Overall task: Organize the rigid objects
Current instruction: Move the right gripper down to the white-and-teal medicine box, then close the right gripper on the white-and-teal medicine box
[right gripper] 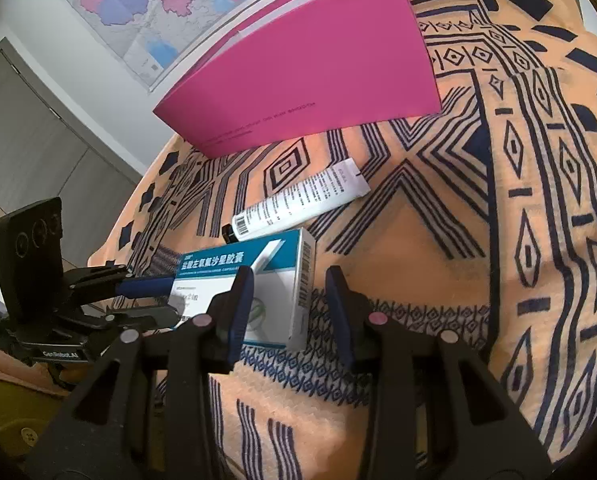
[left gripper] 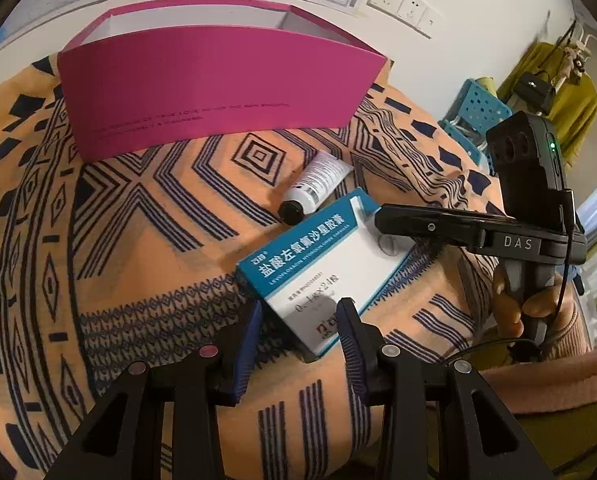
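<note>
A blue and white medicine box (left gripper: 318, 268) lies on the patterned orange cloth (left gripper: 146, 216). My left gripper (left gripper: 298, 316) is open, its fingers on either side of the box's near end. My right gripper (right gripper: 290, 304) is open at the box (right gripper: 274, 280) from the other side; in the left wrist view its finger (left gripper: 418, 220) reaches over the box's far corner. A white tube with a black cap (left gripper: 314, 186) lies just beyond the box, also in the right wrist view (right gripper: 298, 200). An open magenta box (left gripper: 218, 84) stands at the back (right gripper: 318, 68).
A wall with a map (right gripper: 146, 4) and sockets (left gripper: 402, 4) is behind the table. A blue stool (left gripper: 474, 112) and hanging clothes (left gripper: 558, 96) are off to the right. The cloth drops off at the table edges.
</note>
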`<state>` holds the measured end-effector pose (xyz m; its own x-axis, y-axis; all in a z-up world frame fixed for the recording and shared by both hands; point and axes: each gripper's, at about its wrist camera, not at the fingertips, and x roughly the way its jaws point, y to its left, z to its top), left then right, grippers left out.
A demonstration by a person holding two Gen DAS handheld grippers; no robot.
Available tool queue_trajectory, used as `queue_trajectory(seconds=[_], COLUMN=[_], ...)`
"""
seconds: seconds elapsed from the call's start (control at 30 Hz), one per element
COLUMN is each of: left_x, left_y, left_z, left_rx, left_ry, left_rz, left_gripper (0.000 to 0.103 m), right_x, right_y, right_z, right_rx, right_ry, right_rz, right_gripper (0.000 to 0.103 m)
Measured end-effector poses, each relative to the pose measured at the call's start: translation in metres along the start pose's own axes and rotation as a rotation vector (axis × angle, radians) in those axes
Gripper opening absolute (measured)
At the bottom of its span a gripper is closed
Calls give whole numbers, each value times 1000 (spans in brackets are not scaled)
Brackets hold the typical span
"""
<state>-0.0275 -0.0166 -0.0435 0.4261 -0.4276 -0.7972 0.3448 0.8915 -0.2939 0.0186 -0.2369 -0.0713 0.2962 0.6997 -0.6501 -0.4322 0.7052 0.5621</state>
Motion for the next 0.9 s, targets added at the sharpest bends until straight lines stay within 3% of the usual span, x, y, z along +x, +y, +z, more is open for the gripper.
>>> queue_trajectory(seconds=[0.5, 0.9], left_x=[3, -7], left_y=[-6, -4], left_z=[2, 7], left_rx=[2, 15], left_ry=[-7, -43], left_rz=[-35, -28], left_gripper=[39, 39], right_x=[-1, -18], right_y=[9, 22], right_z=[-5, 0], right_rx=[-18, -43], right_ry=[17, -35], right_rz=[-13, -9], right_gripper=[39, 39])
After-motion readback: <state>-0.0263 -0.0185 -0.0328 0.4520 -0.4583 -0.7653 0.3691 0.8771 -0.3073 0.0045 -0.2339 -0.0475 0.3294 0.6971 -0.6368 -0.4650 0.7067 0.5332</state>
